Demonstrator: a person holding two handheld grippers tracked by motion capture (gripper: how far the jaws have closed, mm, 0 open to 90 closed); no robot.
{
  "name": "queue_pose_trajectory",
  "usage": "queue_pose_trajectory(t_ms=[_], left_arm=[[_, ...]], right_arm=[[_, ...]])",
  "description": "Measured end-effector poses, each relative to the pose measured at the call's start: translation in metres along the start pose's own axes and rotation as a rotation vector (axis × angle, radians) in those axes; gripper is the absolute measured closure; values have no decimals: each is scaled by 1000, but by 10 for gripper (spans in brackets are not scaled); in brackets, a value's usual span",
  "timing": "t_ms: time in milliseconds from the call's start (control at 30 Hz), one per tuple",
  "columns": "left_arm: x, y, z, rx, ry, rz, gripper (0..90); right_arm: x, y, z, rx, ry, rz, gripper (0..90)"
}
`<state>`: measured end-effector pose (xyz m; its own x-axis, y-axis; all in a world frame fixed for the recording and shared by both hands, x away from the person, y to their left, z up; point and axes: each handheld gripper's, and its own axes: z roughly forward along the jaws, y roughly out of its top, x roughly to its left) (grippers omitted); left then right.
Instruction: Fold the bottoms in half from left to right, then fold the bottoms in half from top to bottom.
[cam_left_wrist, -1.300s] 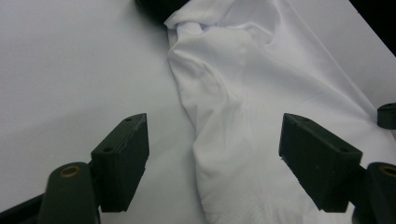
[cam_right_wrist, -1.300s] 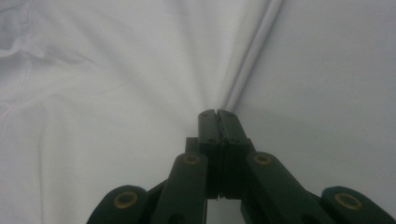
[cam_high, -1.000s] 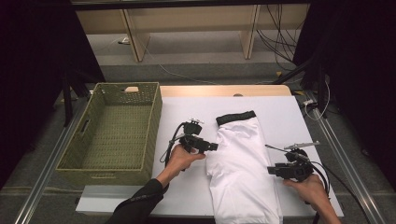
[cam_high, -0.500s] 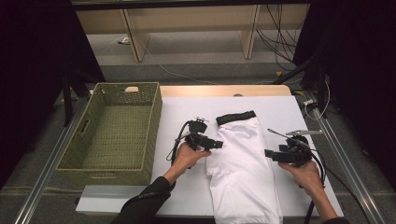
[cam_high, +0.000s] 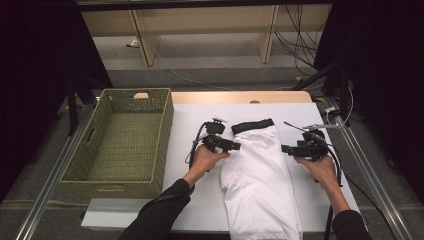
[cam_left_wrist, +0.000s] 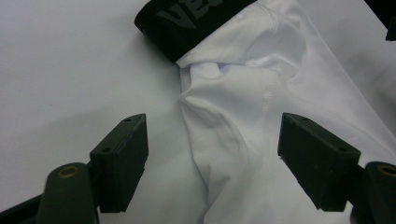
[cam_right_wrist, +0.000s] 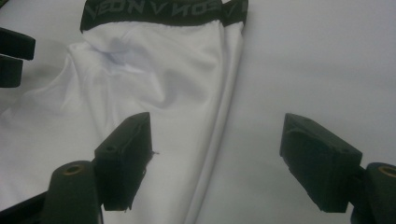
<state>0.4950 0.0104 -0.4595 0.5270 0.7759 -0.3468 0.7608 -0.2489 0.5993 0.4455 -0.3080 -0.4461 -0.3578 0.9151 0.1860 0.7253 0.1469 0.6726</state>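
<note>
Garment at the table's middle, basket to its left, a gripper on each side.
The garment (cam_high: 260, 180) lies lengthwise on the table (cam_high: 325, 112), its waistband (cam_high: 252, 125) at the far end. The basket (cam_high: 122, 137) sits at the table's left edge. The left gripper (cam_high: 232, 145) is at the garment's left edge, the right gripper (cam_high: 286, 148) at its right edge, both near the waistband.

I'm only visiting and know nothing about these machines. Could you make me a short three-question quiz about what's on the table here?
1. True or false: the left gripper is clamped shut on the white garment.
2. What colour is the garment's waistband?
3. The wicker basket lies on which side of the garment? A. the person's left B. the person's right

Key
1. False: in the left gripper view the jaws stand apart over the garment's edge.
2. Black.
3. A.
</note>
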Motion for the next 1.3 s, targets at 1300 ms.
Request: queue_pose_trajectory(t_ms=[1300], left_arm=[[1, 14, 30, 93, 39, -27, 430]], right_arm=[[0, 16, 20, 30, -9, -16, 268]])
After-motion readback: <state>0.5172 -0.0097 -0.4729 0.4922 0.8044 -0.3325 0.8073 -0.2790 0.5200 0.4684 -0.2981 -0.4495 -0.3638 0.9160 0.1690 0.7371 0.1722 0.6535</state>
